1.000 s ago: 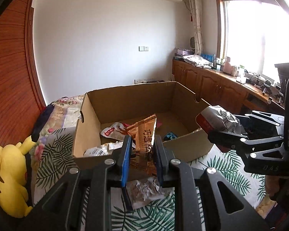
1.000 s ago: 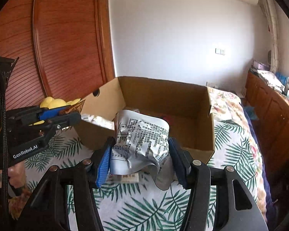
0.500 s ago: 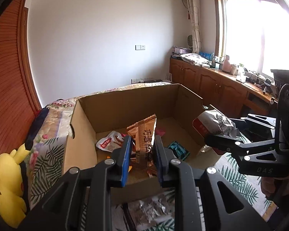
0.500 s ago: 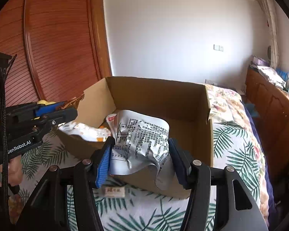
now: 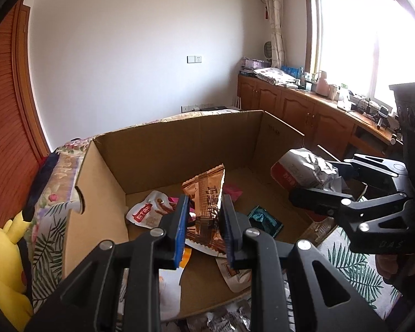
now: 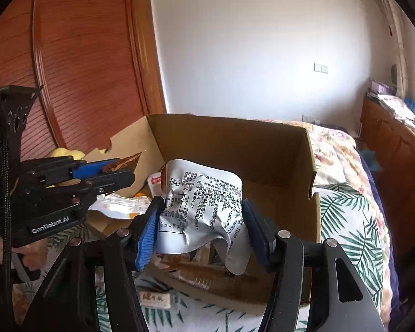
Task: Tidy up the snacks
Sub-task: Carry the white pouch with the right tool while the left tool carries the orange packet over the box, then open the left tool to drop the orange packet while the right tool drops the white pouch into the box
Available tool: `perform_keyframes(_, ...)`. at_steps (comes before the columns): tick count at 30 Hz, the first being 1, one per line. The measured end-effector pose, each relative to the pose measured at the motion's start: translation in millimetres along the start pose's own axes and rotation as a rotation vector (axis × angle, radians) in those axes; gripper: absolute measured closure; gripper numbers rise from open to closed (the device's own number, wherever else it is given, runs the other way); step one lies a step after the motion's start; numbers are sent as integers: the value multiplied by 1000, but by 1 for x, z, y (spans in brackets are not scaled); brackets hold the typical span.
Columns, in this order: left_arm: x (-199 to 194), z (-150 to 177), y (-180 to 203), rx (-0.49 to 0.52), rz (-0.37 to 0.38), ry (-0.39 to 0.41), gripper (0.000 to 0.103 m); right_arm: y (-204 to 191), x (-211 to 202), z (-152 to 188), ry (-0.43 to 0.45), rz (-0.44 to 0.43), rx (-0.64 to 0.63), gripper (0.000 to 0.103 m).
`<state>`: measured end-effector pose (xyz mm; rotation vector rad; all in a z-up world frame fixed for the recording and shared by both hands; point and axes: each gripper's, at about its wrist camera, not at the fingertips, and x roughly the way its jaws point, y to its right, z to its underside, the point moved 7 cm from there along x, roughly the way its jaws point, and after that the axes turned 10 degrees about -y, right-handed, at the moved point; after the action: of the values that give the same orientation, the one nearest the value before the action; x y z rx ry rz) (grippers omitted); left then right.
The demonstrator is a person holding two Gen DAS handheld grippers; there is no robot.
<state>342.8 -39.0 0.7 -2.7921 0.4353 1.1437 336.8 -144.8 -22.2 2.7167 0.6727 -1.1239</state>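
Observation:
An open cardboard box [image 5: 179, 138] stands on the leaf-print bedspread. My left gripper [image 5: 204, 202] is shut on a copper-brown snack packet [image 5: 207, 185], held upright above the box's inside near its front. In the right wrist view this left gripper [image 6: 123, 171] hangs over the box's left wall. My right gripper [image 6: 203, 207] is shut on a crumpled silver packet [image 6: 202, 193] with black print, above the box's [image 6: 229, 144] near edge. From the left wrist view the right gripper [image 5: 315, 179] and its silver packet [image 5: 304, 166] sit over the box's right side.
Inside the box lie a red-and-white packet [image 5: 145, 213], a teal packet [image 5: 265, 220] and a pink one [image 5: 233, 191]. Loose packets [image 5: 224, 318] lie on the bed before the box. A yellow plush toy [image 5: 5, 251] sits left; wooden cabinets [image 5: 304, 110] line the right wall.
Both grippers have moved forward and slightly down with their packets, from in front of the box to over it. The box now fills more of both views.

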Motion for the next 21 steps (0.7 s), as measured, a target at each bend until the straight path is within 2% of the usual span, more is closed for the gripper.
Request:
perform_keyframes(10, 8, 2, -4, -8, 12, -9, 79, -5, 20, 1, -22, 35, -22, 40)
perform_keyframes(14, 9, 2, -8, -22, 2, -10, 65, -6, 22, 1, -21, 48, -26, 35)
perform_keyframes(21, -2, 6, -9, -31, 0, 2, 58, -8, 18, 1, -16, 54, -23, 26)
